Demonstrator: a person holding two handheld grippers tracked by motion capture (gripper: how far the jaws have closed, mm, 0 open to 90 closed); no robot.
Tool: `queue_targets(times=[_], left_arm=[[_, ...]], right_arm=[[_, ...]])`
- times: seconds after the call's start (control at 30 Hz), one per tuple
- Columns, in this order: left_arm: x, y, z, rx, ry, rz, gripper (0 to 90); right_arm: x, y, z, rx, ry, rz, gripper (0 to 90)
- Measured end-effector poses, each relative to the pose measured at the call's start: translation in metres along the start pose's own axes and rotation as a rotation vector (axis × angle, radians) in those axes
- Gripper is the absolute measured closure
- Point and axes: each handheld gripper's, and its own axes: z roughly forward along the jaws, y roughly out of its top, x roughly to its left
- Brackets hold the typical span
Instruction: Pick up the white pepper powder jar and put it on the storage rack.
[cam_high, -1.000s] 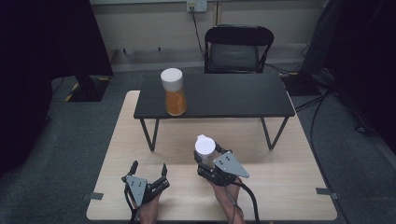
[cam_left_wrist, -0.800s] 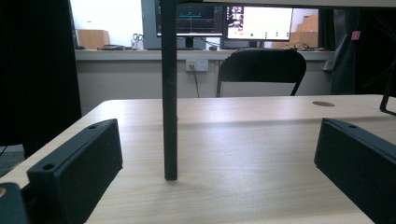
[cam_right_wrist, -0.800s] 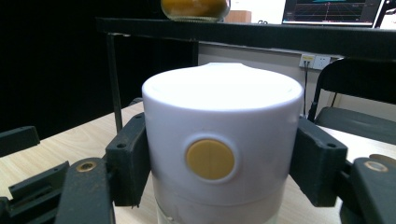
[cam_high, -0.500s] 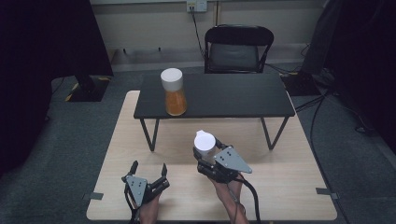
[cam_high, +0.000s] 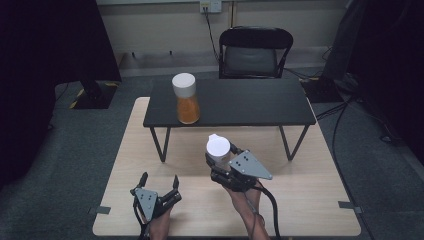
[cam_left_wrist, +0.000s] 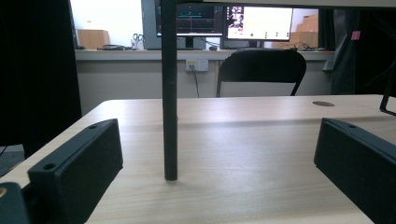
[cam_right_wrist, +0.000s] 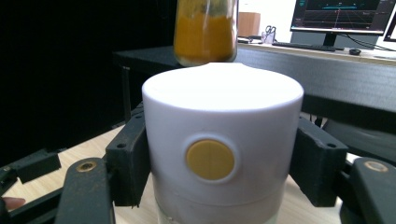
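My right gripper (cam_high: 220, 159) is shut on a white-capped jar (cam_high: 218, 148), held above the light wooden table (cam_high: 310, 200) just in front of the low black table (cam_high: 240, 102). In the right gripper view the jar's white cap (cam_right_wrist: 222, 135) with a round yellow spot sits tight between both black fingers (cam_right_wrist: 128, 158). A second jar with orange contents (cam_high: 186, 99) stands upright on the left part of the black table; its orange body (cam_right_wrist: 205, 30) rises behind the held cap. My left gripper (cam_high: 160, 181) rests low at the wooden table's front left, open and holding nothing.
A thin black leg (cam_left_wrist: 169, 93) of the low table stands right ahead of the left gripper. A black chair (cam_high: 256, 50) is behind the tables. A cable (cam_high: 270, 210) trails from the right gripper. Monitors (cam_left_wrist: 224, 21) line a far desk.
My right gripper has lifted the white-capped jar upward. The left gripper has stayed where it was.
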Motion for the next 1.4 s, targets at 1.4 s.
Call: queue_targets(times=[1.4], left_arm=[[0.0,0.0,0.0,0.0,0.0,-0.001,0.5]], right_arm=[[-0.041,0.1,0.027,-0.041,-0.067,0.002,29.9]])
